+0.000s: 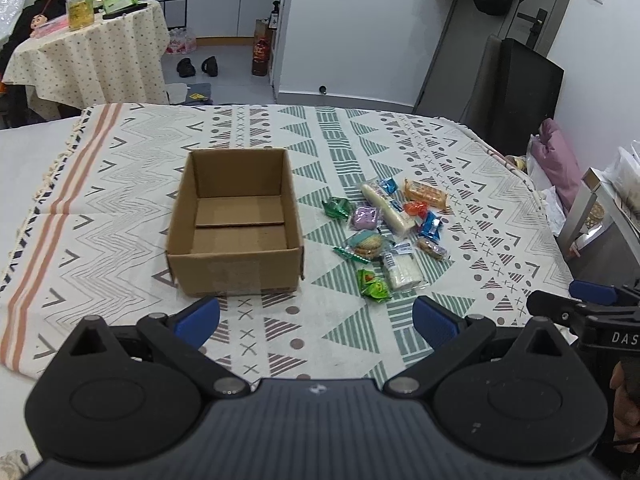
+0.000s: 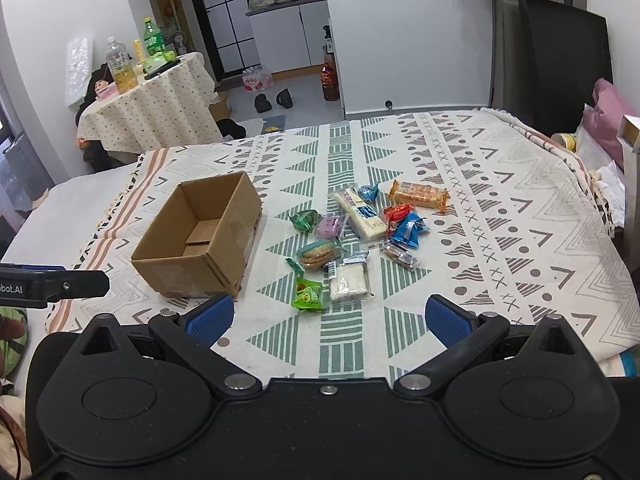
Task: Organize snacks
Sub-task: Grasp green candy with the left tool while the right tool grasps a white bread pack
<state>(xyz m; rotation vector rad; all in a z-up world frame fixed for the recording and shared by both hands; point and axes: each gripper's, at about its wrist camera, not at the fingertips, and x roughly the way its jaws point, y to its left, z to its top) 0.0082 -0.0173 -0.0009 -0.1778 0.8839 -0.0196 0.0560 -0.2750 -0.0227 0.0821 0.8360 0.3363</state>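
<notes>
Both tools idle, jaws spread wide and gripping nothing — left tool [image 1: 316,316] hovers over the near edge of the patterned cloth [image 1: 120,184], right tool [image 2: 330,318] likewise, low over the same cloth just short of the snacks. Going left to right on the surface: bare white surface edge [image 1: 24,160], then the cloth's orange-striped side, then an open cardboard box [image 1: 234,220] sitting upright, nothing in it but a loose inner flap on its floor. Right of the box, close but apart, the snack pile: green candy wrapper [image 1: 336,207], purple packet [image 1: 364,217], round biscuits in a clear pack [image 1: 366,245], green packet [image 1: 374,285] nearest the tools, white bar in a clear wrap [image 1: 402,268] just beside it, long white stick pack [image 1: 386,209] lying diagonal, red wrapper [image 1: 416,209], blue packets [image 1: 432,227], orange cracker pack [image 1: 426,194] at the far right of the pile. All snacks lie outside the box on the cloth. In the left wrist view the right tool's finger pokes in from the right edge — a hand [image 1: 624,396] behind it.
</notes>
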